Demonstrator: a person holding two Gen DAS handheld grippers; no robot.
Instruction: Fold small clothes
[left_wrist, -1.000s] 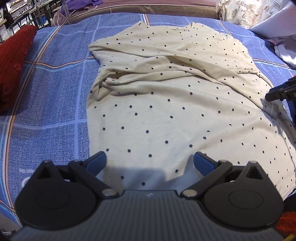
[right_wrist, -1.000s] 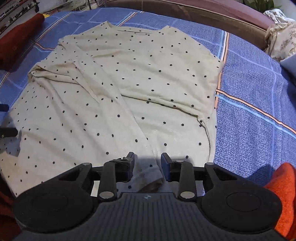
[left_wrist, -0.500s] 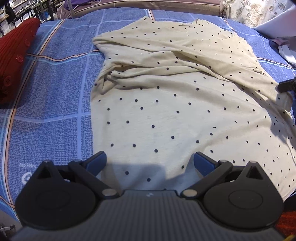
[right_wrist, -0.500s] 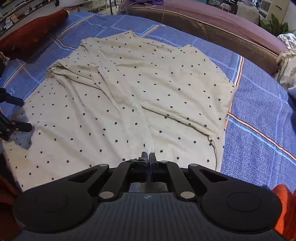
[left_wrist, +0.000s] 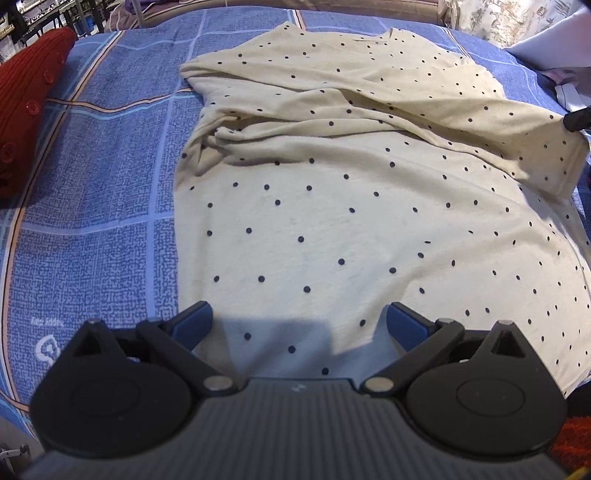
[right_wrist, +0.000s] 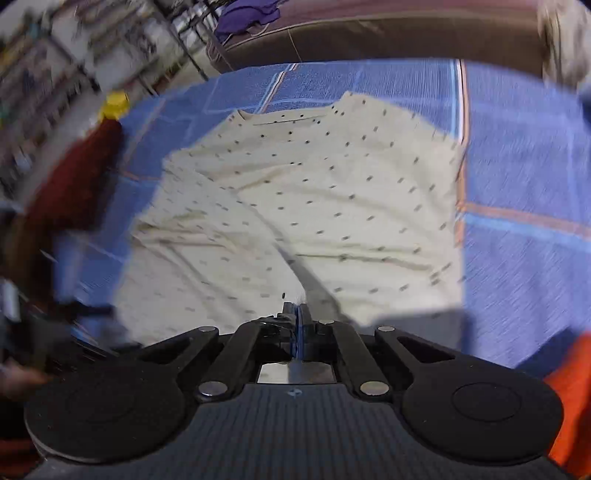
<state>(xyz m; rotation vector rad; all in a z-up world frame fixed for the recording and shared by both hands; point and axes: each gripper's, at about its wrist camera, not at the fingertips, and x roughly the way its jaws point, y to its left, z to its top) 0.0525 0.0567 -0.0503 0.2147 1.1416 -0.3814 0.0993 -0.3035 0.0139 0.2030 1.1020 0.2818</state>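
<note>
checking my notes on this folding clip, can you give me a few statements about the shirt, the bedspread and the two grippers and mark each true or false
1. The shirt is cream with small dark dots. True.
2. It lies on a plain white sheet. False: the bedspread is blue with a line check.
3. The left gripper has its fingers spread wide, with the shirt's near hem between them. True.
4. The right gripper is wide open. False: its fingers are shut on a fold of the shirt.
5. A red cushion lies at the left edge of the left wrist view. True.
6. The shirt is folded into a neat square. False: it is mostly spread out, with one side folded over.
</note>
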